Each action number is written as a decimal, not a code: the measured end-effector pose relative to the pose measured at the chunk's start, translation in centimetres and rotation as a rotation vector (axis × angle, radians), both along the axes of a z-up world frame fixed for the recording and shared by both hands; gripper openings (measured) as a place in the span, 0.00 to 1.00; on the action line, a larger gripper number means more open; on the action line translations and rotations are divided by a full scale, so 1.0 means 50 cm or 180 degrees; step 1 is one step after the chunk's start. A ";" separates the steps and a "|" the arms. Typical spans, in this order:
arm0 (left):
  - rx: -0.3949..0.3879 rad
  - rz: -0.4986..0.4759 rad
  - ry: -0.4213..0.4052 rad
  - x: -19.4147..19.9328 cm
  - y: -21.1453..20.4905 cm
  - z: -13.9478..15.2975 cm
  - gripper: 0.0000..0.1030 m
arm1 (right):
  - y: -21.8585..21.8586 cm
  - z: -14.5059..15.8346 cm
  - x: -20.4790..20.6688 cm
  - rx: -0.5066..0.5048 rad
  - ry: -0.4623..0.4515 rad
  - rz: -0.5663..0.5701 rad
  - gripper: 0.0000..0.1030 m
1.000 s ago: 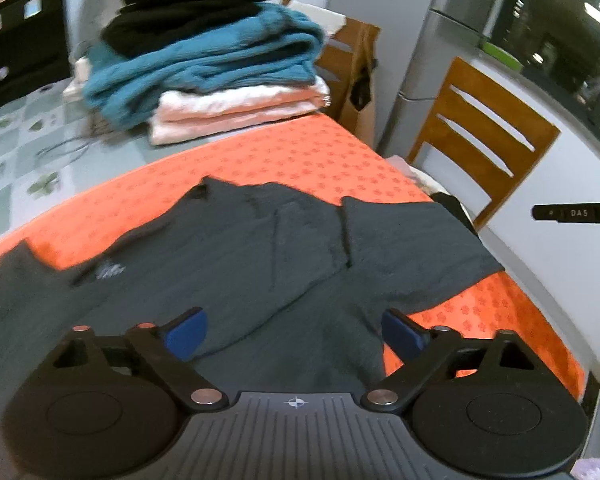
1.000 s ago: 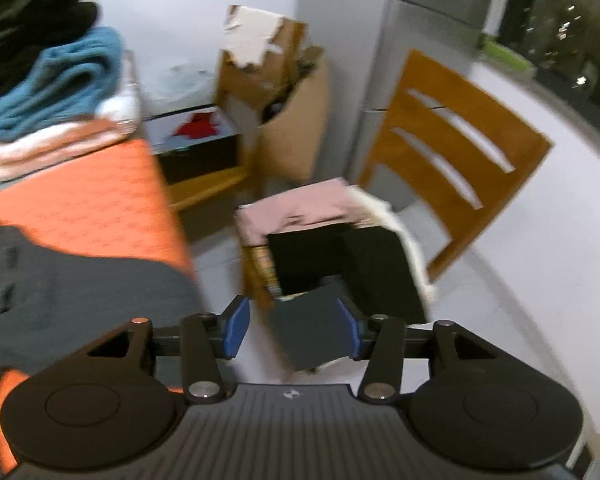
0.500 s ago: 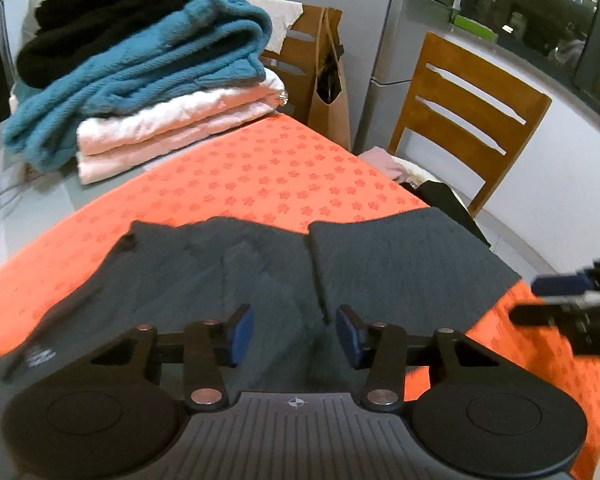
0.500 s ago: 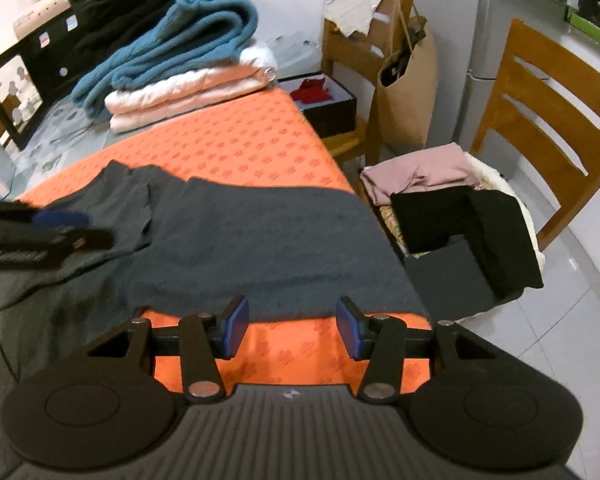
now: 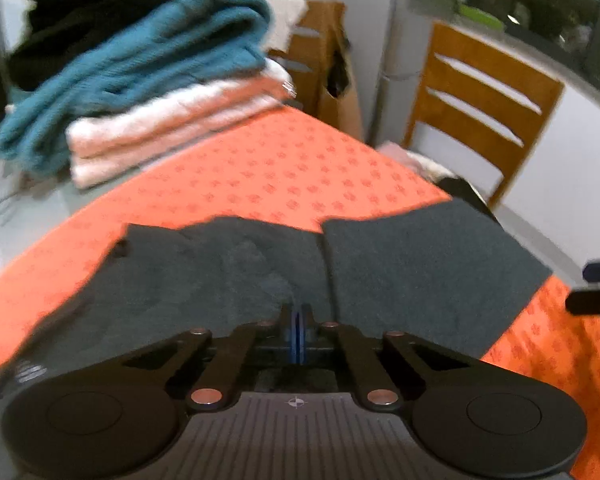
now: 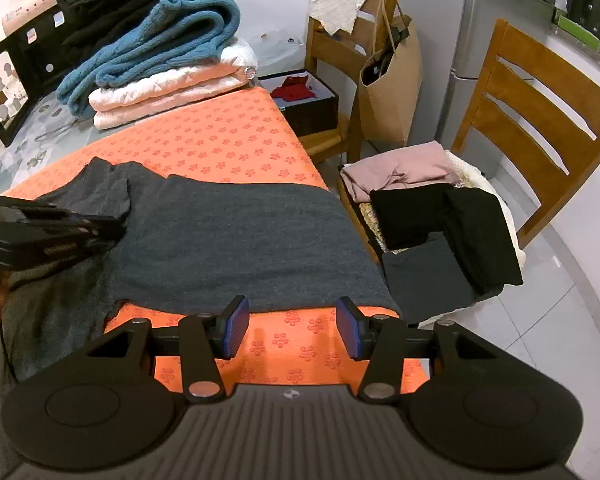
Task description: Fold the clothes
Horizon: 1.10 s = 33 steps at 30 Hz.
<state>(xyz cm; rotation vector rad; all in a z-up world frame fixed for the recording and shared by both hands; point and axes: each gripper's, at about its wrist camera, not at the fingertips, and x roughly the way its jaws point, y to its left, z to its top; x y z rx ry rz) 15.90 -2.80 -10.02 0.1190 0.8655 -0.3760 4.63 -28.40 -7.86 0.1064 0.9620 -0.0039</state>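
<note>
A dark grey garment (image 5: pixel 420 264) lies spread on the orange flower-patterned mat (image 5: pixel 284 168), one flap folded over on the right. My left gripper (image 5: pixel 298 330) is down on the garment's middle, its blue pads pressed together with a thin pinch of the grey fabric between them. From the right wrist view that gripper (image 6: pixel 96 226) rests low on the garment (image 6: pixel 240 240) at the left, with a hand behind it. My right gripper (image 6: pixel 292 326) stands open above the mat (image 6: pixel 220 136), just short of the garment's near hem, with nothing between its pads.
A stack of folded clothes (image 6: pixel 168 64), teal, pink and black, stands at the table's far end. Right of the table a wooden chair (image 6: pixel 540 128) holds folded pink and black clothes (image 6: pixel 420 200). Behind stand a paper bag (image 6: pixel 388 92) and another chair.
The left gripper's jaws went from wide open to shut as it came down onto the grey garment. The right gripper swung from facing the chair to the table edge, still open.
</note>
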 end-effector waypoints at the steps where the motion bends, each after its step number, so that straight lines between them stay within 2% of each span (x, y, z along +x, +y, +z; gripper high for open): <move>1: -0.0050 0.0087 -0.0011 -0.004 0.017 0.010 0.04 | 0.004 0.002 0.001 -0.0003 -0.0004 0.0017 0.53; 5: -0.0179 0.0480 -0.0040 -0.029 0.101 0.044 0.04 | 0.022 0.009 0.004 -0.0003 -0.0026 0.0108 0.53; 13: -0.0361 0.1587 0.0143 -0.116 0.335 0.084 0.04 | 0.080 0.022 0.023 -0.0015 -0.0043 0.0405 0.53; 19: -0.0075 0.2123 -0.0011 -0.224 0.465 0.106 0.04 | 0.137 0.036 0.036 -0.0016 -0.0072 0.0672 0.53; 23: 0.0095 0.2615 -0.0015 -0.316 0.554 0.111 0.04 | 0.176 0.038 0.034 -0.0008 -0.0047 0.0825 0.53; 28: 0.0234 0.3215 0.0113 -0.438 0.650 0.092 0.04 | 0.221 0.043 0.025 -0.0010 -0.0019 0.1024 0.53; 33: 0.0325 0.3646 0.0207 -0.553 0.698 0.082 0.04 | 0.258 0.048 0.022 -0.0063 0.0004 0.1208 0.53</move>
